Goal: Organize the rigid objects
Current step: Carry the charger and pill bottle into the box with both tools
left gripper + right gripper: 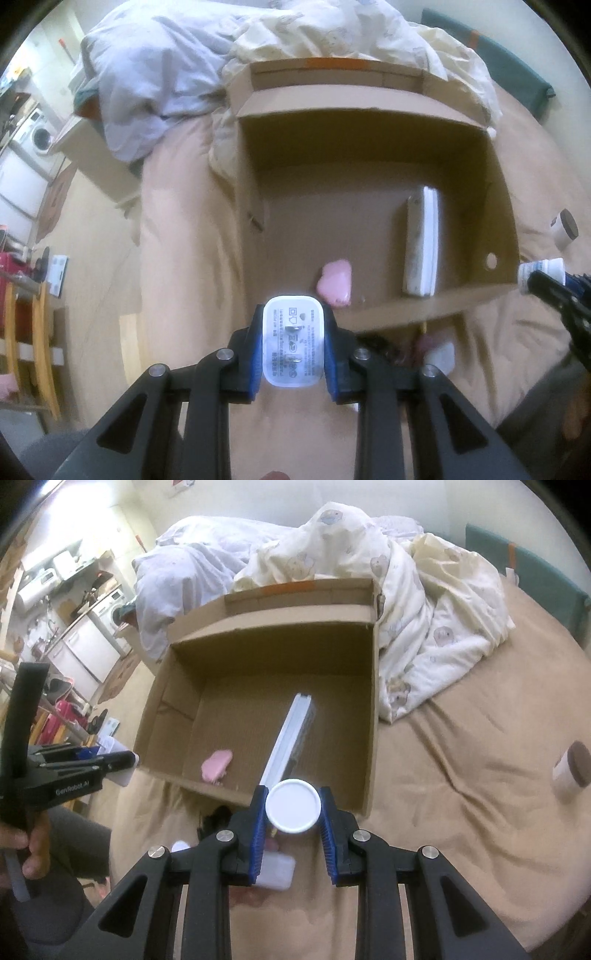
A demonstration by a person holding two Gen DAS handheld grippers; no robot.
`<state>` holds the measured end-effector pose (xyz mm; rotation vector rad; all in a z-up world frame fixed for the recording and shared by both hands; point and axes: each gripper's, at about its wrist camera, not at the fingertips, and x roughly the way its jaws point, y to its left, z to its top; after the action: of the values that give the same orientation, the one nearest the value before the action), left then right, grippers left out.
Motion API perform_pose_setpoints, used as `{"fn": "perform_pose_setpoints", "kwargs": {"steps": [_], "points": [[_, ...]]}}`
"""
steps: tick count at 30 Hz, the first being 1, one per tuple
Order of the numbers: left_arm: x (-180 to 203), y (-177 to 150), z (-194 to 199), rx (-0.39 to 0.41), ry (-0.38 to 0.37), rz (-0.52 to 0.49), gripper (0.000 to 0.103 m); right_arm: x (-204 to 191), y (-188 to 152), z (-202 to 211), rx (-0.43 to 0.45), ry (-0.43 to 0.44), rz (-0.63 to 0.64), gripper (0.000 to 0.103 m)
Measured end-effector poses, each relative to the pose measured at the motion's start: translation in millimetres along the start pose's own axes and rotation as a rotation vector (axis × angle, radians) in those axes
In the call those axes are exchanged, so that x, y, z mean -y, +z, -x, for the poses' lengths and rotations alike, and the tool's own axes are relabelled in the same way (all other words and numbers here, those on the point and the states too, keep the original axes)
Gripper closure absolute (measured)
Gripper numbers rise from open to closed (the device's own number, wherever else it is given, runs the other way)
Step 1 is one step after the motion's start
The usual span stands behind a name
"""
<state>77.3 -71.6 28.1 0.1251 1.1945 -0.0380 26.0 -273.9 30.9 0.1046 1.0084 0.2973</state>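
Left wrist view: the left tongs (293, 345) are clamped on a white plug adapter (293, 341), its two metal prongs facing the camera and its blue-padded sides pressed from both flanks. The adapter is held just short of the near wall of an open cardboard box (436, 308) that sits on the bed (184, 221).

Inside the box, a pink heart-shaped item (335, 283) lies on the floor close to the near wall, and a long white flat case (422, 242) stands on edge toward the right wall.

Right wrist view: the right tongs (293, 806) are clamped on a white round-lidded container (293, 805), seen lid-on, held over the box's near wall toward its right corner.

On the bed in front of the box, beneath the right tongs, lies a small white rectangular item (277, 873). Well to the right of the box a white jar with a brown lid (571, 771) lies on its side on the tan sheet. A rumpled duvet (424, 602) is heaped behind and beside the box's far wall.
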Motion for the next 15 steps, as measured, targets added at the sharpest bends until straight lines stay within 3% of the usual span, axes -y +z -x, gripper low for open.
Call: {"fn": "perform_pose_setpoints", "kwargs": {"steps": [15], "points": [[40, 35, -48, 0.014, 0.017, -0.129, 0.079, 4, 41, -46, -0.019, -0.044, 0.038, 0.075]]}}
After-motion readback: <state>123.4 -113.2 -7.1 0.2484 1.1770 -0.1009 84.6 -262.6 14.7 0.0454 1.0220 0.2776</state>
